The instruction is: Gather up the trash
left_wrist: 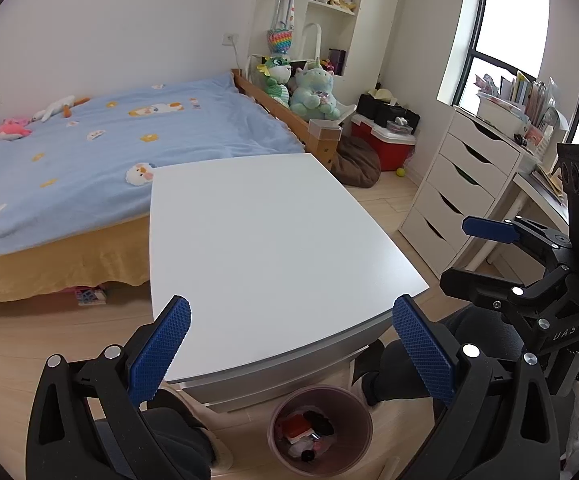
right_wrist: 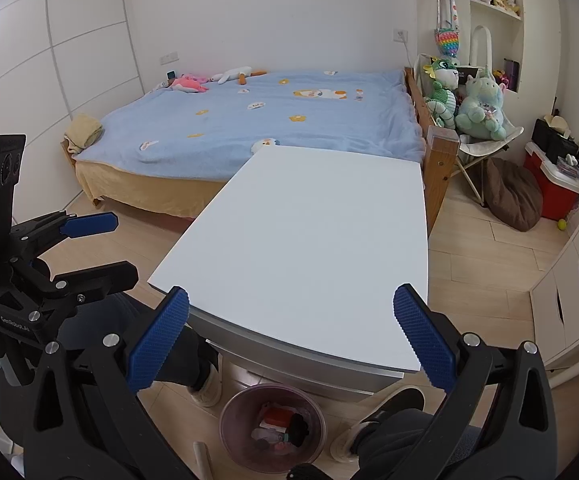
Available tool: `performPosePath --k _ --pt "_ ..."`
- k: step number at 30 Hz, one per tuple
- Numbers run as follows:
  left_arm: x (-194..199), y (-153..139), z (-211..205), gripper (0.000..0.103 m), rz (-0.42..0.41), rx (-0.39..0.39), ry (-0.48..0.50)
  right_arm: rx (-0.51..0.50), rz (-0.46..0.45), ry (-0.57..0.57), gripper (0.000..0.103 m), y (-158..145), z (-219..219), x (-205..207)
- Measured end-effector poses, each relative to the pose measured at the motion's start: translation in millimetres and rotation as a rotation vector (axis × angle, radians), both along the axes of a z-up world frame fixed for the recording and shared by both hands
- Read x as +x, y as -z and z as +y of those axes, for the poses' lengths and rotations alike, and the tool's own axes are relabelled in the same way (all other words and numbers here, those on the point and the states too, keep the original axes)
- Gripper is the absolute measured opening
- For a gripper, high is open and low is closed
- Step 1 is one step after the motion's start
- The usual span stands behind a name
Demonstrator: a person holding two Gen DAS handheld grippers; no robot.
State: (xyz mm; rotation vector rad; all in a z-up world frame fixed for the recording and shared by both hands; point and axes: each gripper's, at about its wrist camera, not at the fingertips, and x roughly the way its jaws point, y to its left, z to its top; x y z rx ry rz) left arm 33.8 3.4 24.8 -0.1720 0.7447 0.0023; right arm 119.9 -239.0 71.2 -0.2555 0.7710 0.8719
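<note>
A round pinkish waste bin (left_wrist: pixel 320 432) stands on the floor below the near edge of the white table (left_wrist: pixel 273 240). Several pieces of trash lie inside it, among them a red packet (left_wrist: pixel 295 426) and something black. My left gripper (left_wrist: pixel 291 312) hovers open over the table's near edge, holding nothing. My right gripper (right_wrist: pixel 291 310) is open too, above the same edge, fingers empty. Each gripper shows in the other's view: the right gripper (left_wrist: pixel 485 256) at the right, the left gripper (right_wrist: pixel 97 244) at the left. The bin (right_wrist: pixel 272 426) and table (right_wrist: pixel 309 232) also appear in the right wrist view.
A bed with a blue blanket (left_wrist: pixel 101 148) lies behind the table. White drawers (left_wrist: pixel 461 184) stand to the right, with a red cooler (left_wrist: pixel 381 140) and a brown cushion (left_wrist: pixel 359 162) beyond. The person's feet (right_wrist: pixel 205 384) rest on either side of the bin.
</note>
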Motion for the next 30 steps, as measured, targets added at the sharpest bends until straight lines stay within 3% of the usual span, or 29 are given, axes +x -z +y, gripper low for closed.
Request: performPosePath --k 30 --pt "0.2 1.3 -2.8 0.097 0.004 -0.009 0.009 -0.001 0.003 0.001 0.100 0.8 0.1 0.8"
